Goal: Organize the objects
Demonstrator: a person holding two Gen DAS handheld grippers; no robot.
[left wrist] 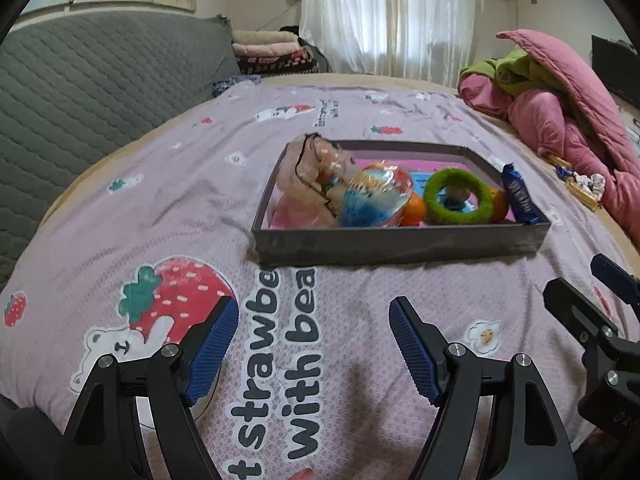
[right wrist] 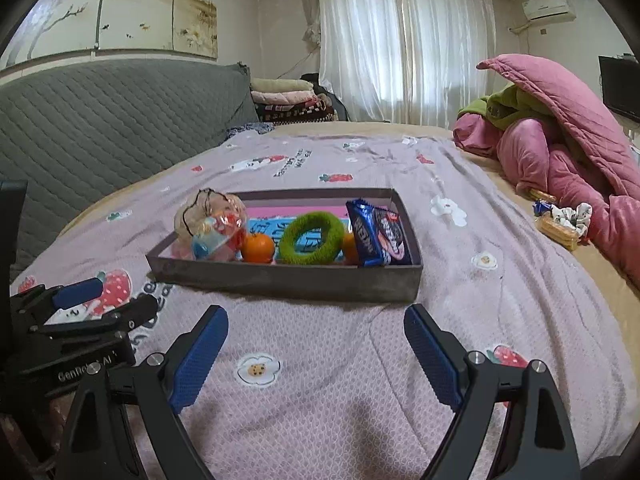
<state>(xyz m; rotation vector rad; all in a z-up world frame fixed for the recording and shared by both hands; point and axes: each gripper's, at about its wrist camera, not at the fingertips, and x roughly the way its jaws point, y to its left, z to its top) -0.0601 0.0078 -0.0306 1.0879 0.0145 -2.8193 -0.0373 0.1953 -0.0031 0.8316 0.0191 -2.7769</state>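
A dark shallow box (left wrist: pixel 400 242) (right wrist: pixel 288 280) sits on the bed. In it are a clear bag of toys (left wrist: pixel 372 196) (right wrist: pixel 218 224), two oranges (left wrist: pixel 414 210) (right wrist: pixel 258 247), a green fuzzy ring (left wrist: pixel 458 196) (right wrist: pixel 312 238) and a blue snack pack (left wrist: pixel 518 196) (right wrist: pixel 378 232). My left gripper (left wrist: pixel 314 344) is open and empty, low over the sheet in front of the box. My right gripper (right wrist: pixel 316 352) is open and empty, also in front of the box. Each gripper shows at the edge of the other's view.
A pink strawberry-print sheet (left wrist: pixel 200 208) covers the bed. A pink and green quilt pile (right wrist: pixel 568 152) lies at the right, with small snack packs and a scrunchie (right wrist: pixel 564 220) beside it. A grey padded headboard (right wrist: pixel 100 120) stands at the left.
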